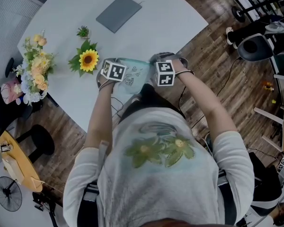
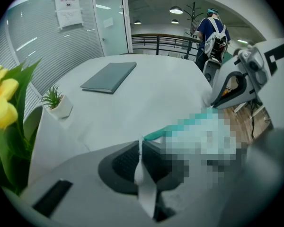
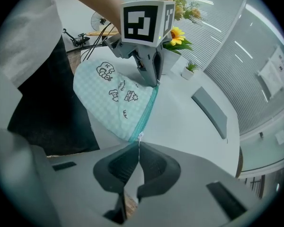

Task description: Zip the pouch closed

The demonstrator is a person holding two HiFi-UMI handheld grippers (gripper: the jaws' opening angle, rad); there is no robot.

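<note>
A pale mint checked pouch (image 1: 134, 73) with small cartoon prints hangs at the near edge of the white table (image 1: 170, 18), stretched between my two grippers. In the right gripper view the pouch (image 3: 114, 96) shows its teal zipper (image 3: 149, 109) running along one edge. My left gripper (image 2: 141, 143) is shut on a pale strip at the pouch's end, next to the teal zipper (image 2: 156, 135). My right gripper (image 3: 138, 148) is shut on the small white zipper pull (image 3: 140, 136) at the opposite end. Each gripper's marker cube (image 1: 113, 71) faces up in the head view.
On the table lie a grey flat notebook (image 1: 118, 13), a sunflower (image 1: 88, 60), a small potted plant (image 1: 83, 31) and a flower bouquet (image 1: 35, 70) at the left rim. Wood floor and a chair (image 1: 253, 46) lie to the right. A person (image 2: 212, 32) stands far behind.
</note>
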